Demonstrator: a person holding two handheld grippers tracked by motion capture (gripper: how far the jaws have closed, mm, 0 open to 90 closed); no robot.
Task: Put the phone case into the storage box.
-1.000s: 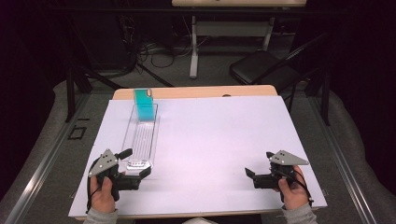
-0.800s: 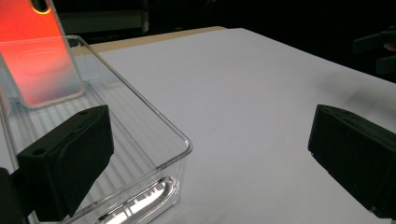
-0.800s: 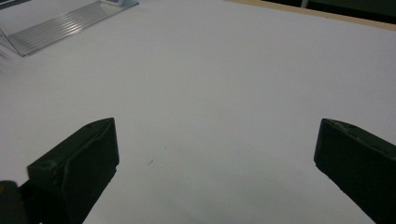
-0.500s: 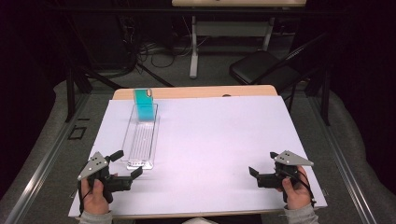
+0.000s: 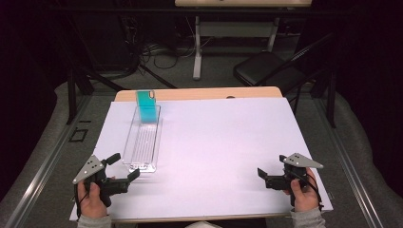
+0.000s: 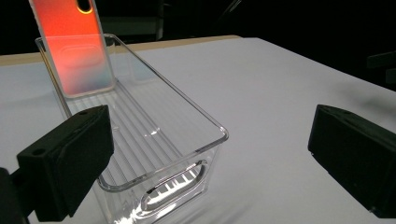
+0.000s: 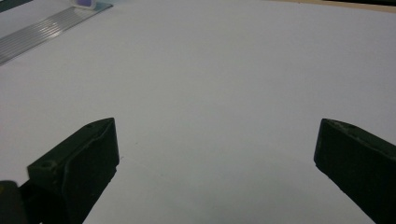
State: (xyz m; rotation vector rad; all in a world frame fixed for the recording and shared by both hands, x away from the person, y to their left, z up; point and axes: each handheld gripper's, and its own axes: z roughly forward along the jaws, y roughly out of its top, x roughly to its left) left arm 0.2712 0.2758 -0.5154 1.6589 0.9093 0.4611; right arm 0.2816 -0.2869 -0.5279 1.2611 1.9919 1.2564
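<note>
The clear plastic tray [image 5: 142, 142] lies lengthwise on the white sheet of the bench [image 5: 228, 156], at its left side. A phone case [image 5: 147, 107] stands tilted against the far end wall inside the tray. The left gripper [image 5: 124, 168] is just beside the near end of the tray, its jaws wide apart and holding nothing. The right gripper [image 5: 262, 175] rests near the right front corner of the bench, well apart from the tray, its 2 jaws also spread apart.

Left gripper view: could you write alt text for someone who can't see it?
A clear plastic tray sits on a white table cover, its near end between the left gripper's two open black fingers. An orange-pink phone case leans upright at its far end.
</note>
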